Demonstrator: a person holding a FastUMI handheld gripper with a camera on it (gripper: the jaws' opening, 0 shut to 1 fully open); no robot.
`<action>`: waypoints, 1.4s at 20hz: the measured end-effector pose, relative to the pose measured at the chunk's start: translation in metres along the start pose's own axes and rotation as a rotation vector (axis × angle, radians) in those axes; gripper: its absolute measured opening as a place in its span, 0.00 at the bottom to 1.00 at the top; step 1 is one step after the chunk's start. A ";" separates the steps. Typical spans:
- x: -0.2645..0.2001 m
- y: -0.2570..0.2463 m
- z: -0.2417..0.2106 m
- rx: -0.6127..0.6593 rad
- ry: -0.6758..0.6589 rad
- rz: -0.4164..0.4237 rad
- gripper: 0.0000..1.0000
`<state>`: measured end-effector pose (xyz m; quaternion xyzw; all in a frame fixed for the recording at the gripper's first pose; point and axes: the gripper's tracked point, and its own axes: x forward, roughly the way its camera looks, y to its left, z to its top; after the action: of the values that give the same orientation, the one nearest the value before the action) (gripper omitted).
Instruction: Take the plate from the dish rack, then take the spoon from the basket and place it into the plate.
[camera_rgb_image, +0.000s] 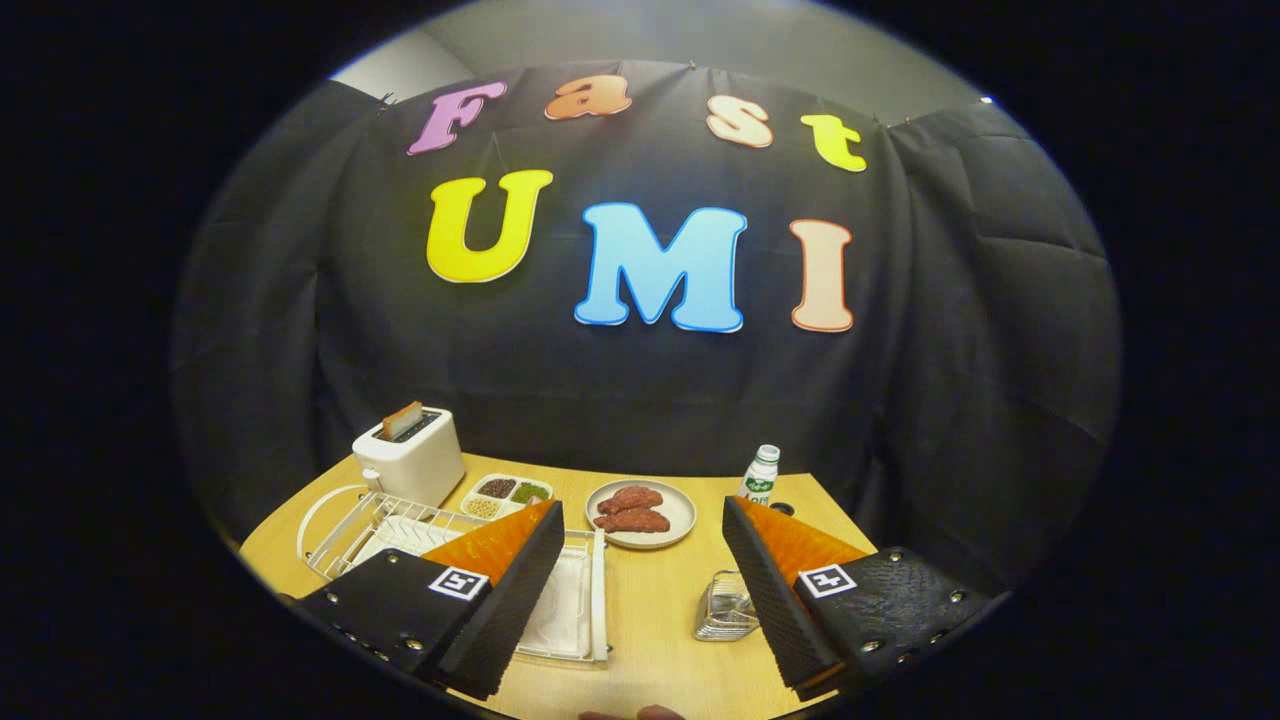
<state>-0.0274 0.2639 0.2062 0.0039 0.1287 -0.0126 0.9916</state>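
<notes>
Hovering gripper (640, 600) jaws apart, one dish rack (370, 525), one basket (725, 608)

The gripper (640, 600) is held above the near edge of the table (650, 620) with its two fingers spread wide apart, and nothing is between them. Each finger (510, 590) presents a dark ribbed inner pad, an orange upper face and a black base plate bearing a small square marker and rivets; the two converge slightly toward their tips, pointing toward the far edge of the table. A sliver of a fingertip (632, 714) shows just below the gap, at the table's near edge.
</notes>
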 end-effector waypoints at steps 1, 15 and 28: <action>0.005 0.010 -0.004 -0.004 0.035 0.004 0.97; 0.082 0.071 -0.071 -0.099 0.359 -0.178 0.90; 0.093 0.096 -0.081 -0.177 0.452 -0.347 0.10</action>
<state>0.0446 0.3589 0.1042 -0.1019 0.3458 -0.1693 0.9173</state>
